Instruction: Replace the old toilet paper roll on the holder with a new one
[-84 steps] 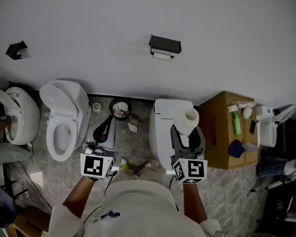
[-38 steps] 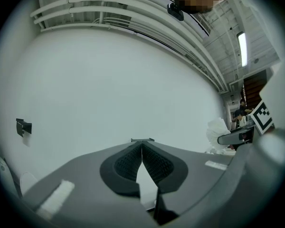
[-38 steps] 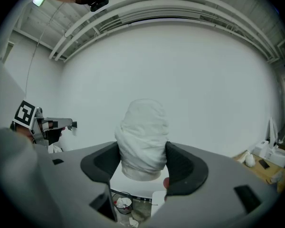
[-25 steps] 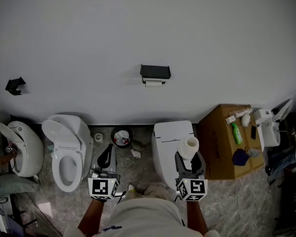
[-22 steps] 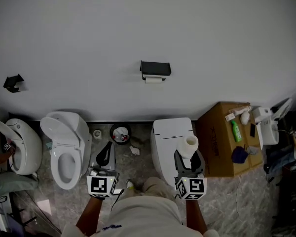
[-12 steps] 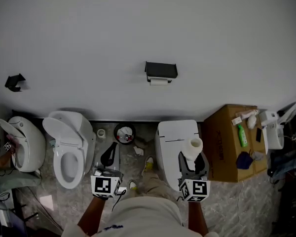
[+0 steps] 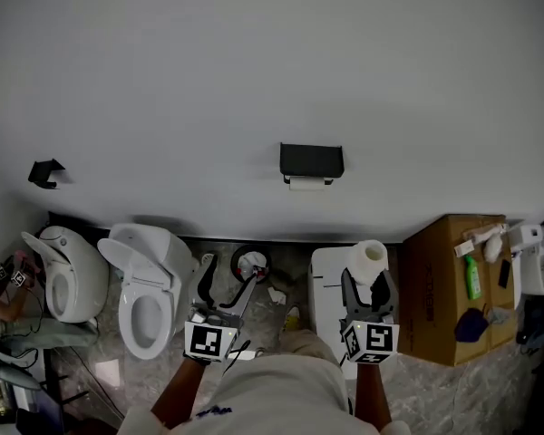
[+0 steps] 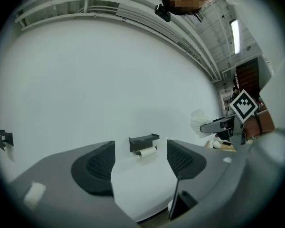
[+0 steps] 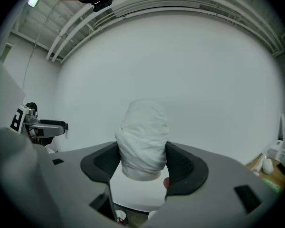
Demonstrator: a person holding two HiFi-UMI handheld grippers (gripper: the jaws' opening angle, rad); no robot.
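Observation:
A black wall holder carries a nearly spent old roll under its shelf. My right gripper is shut on a full white new roll, held upright over the toilet tank. In the right gripper view the new roll fills the gap between the pads. My left gripper hovers above the floor, its jaws opening with nothing between them. In the left gripper view the holder and old roll show far off between the spread jaws, well out of reach.
An open toilet and a second bowl stand at the left. A waste bin sits on the floor between the toilets. A cardboard box with a green bottle stands at the right. A small black bracket hangs far left.
The view has shifted so the holder sits closer and more central. Both grippers moved toward the wall. The left jaws, shut before, now stand wide apart.

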